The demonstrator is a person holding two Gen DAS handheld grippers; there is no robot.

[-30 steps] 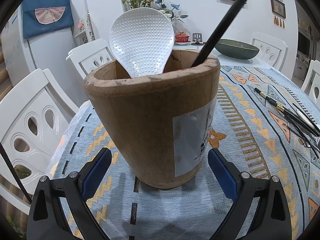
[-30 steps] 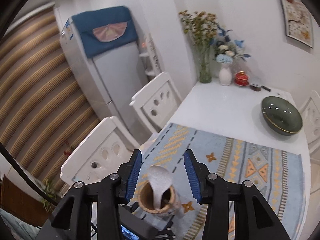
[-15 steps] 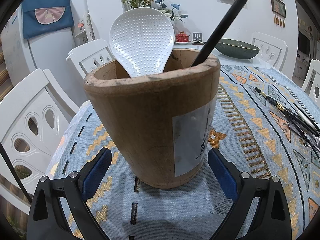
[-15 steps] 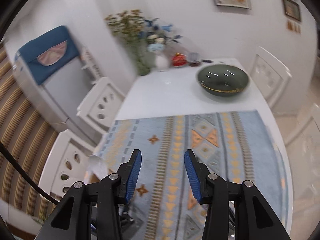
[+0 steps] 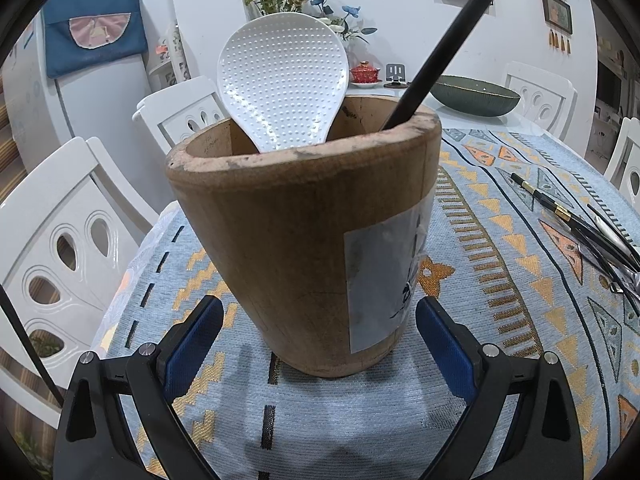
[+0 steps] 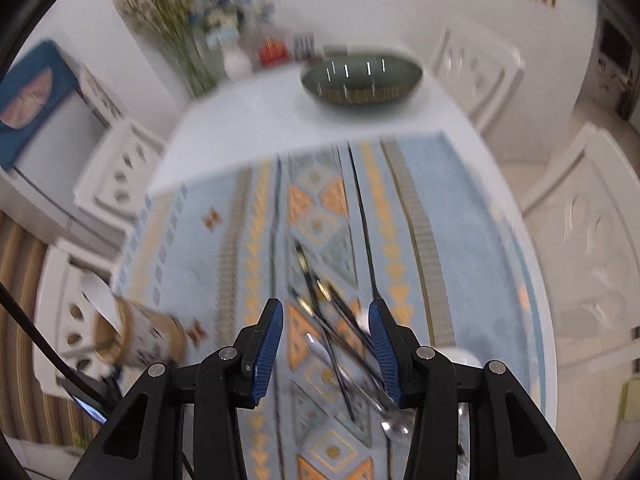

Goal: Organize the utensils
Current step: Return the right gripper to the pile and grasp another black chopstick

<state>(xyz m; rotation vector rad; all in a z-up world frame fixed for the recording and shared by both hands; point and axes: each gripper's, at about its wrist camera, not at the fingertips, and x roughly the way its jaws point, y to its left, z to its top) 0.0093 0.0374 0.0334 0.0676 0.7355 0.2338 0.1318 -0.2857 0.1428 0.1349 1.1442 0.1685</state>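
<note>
Right tongs (image 6: 326,344) swung over loose utensils (image 6: 340,336), empty

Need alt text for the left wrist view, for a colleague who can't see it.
A brown wooden utensil holder stands on a blue patterned tablecloth between the open blue-padded left gripper, untouched. Inside are a white dimpled rice paddle and a black handle; loose black utensils lie at right.
</note>
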